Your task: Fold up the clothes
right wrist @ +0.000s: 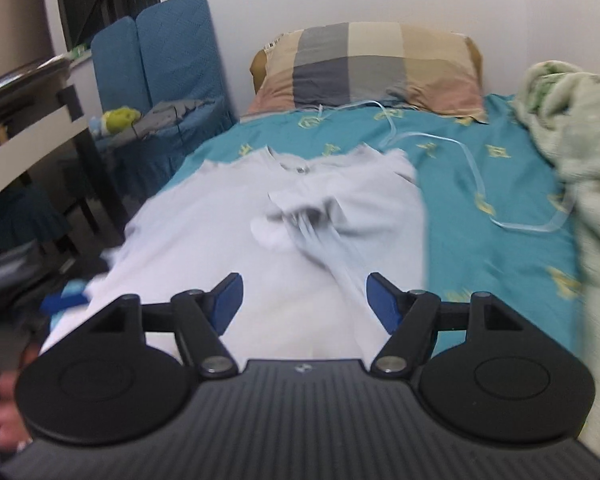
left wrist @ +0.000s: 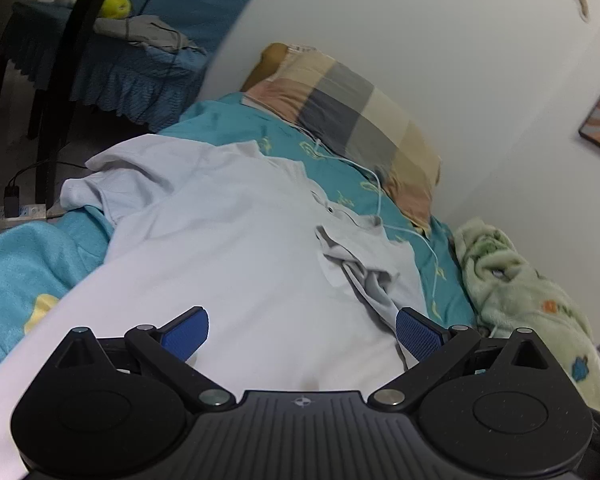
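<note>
Shirt (left wrist: 228,248) flat on bed (right wrist: 480,168), L gripper (left wrist: 302,334) & R gripper (right wrist: 304,300) both released above it.

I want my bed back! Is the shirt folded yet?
Not yet. Done: one sleeve of the white polo shirt is folded in over its chest. In hand: nothing; the left tool and right tool are both open above the shirt. Left: the other sleeve, spread out, and the body.

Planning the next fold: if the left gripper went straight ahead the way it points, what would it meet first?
Probably the white shirt spread on the bed: the left gripper, jaws open, hangs over it, the folded-in sleeve just ahead. Depth is unclear.
</note>
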### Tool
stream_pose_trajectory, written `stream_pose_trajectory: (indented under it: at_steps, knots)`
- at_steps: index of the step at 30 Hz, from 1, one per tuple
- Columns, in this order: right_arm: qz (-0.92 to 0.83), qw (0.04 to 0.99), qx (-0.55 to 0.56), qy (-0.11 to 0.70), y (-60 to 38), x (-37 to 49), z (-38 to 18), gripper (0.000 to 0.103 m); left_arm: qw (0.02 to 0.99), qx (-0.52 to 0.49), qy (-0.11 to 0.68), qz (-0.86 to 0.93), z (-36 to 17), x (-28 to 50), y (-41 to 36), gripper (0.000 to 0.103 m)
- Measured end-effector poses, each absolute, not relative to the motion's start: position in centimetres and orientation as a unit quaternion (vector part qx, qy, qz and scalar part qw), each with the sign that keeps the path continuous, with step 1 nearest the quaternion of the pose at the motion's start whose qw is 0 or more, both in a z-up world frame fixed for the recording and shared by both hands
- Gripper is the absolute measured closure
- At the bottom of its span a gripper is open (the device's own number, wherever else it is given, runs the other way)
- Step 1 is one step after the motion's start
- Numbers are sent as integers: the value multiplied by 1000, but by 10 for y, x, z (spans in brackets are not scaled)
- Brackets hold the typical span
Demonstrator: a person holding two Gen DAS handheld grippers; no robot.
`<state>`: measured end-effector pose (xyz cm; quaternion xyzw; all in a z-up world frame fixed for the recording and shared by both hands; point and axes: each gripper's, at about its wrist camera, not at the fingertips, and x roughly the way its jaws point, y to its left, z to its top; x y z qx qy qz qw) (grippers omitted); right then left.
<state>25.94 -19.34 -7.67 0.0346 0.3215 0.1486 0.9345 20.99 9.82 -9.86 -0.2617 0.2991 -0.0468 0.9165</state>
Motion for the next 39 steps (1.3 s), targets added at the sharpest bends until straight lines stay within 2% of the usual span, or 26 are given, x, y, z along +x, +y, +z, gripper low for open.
stream_pose_trajectory:
  at_steps: [5, 10, 17, 27, 34, 39]
  knots:
    - [113, 918, 51, 377, -237, 196, -60, 33, 917, -235, 311, -83, -96, 193, 74, 2]
    - [55, 904, 149, 397, -298, 142, -65, 33, 913, -202, 331, -130, -95, 174, 46, 4]
    - [22, 913, 211, 349, -330, 121, -56, 33, 914, -124, 345, -175, -89, 130, -16, 6]
    - [1, 930, 204, 306, -355, 113, -49, 33, 898, -19, 354, -261, -87, 65, -146, 12]
    - [-12, 936, 210, 282, -380, 105, -47, 33, 877, 43, 370, -303, -119, 45, -217, 17]
    - [1, 926, 245, 288, -391, 108, -56, 33, 869, 104, 372, -309, -147, 41, -239, 18]
